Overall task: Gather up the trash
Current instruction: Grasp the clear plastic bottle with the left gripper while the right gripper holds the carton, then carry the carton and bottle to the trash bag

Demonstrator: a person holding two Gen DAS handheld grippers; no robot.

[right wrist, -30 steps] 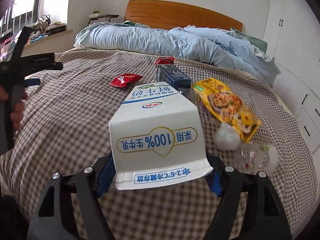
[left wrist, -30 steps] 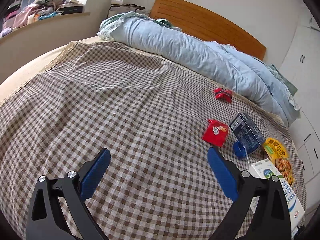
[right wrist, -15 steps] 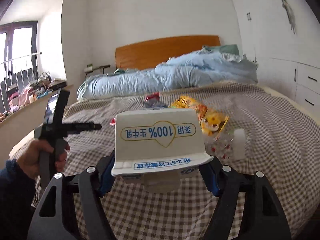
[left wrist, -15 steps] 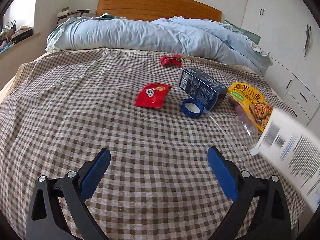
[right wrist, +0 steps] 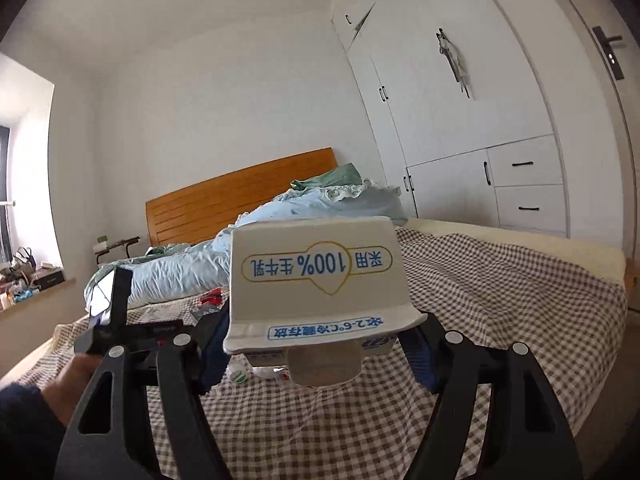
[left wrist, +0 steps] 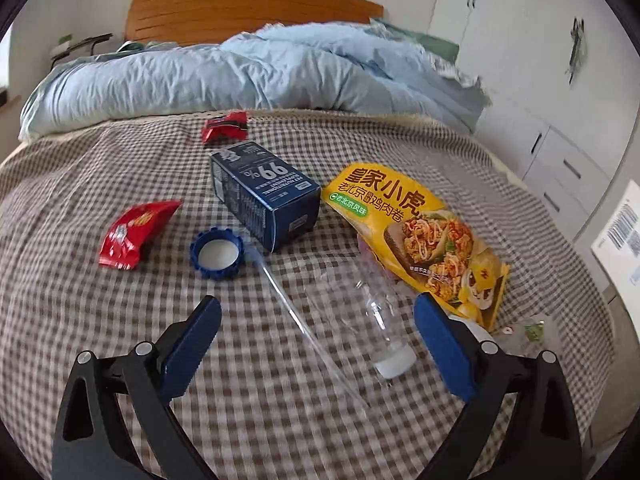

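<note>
right wrist: right hand-held gripper [right wrist: 316,354] level, clamping milk carton [right wrist: 316,276].

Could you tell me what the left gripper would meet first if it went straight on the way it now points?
Probably the clear plastic bottle lying between the open left gripper's fingers, though depth is hard to judge.

This is a home bedroom. A bed [left wrist: 120,320] with a brown checked cover fills the middle, backed by a wooden headboard [left wrist: 248,12] and heaped with a rumpled pale-blue duvet [left wrist: 224,76]. White built-in wardrobes [right wrist: 460,120] with drawers line one wall. A window ledge [right wrist: 28,280] cluttered with personal belongings runs along another.
</note>
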